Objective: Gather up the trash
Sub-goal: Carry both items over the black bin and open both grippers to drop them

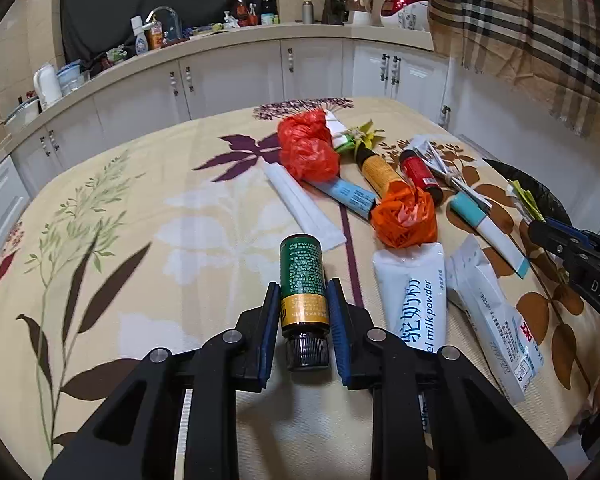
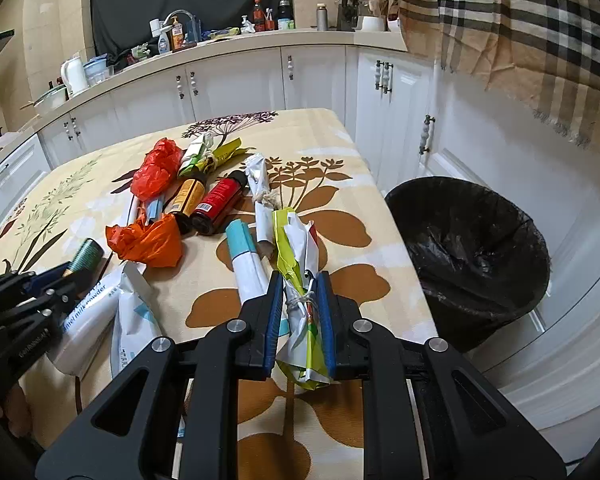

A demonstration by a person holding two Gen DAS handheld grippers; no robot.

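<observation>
On floral-cloth tabletop (image 1: 140,208): left gripper (image 1: 304,316) pinches rigid, smooth green-labelled dark bottle (image 1: 302,280) mid-body. Right gripper (image 2: 300,312) clamps light, crushable string-tied yellow-green wrapper bundle (image 2: 300,264) at knot, near black-lined bin (image 2: 472,248).

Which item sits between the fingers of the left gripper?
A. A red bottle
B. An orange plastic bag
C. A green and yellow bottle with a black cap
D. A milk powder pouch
C: in the left wrist view, the left gripper has its blue pads on either side of the green and yellow bottle, black cap toward the camera.
</observation>
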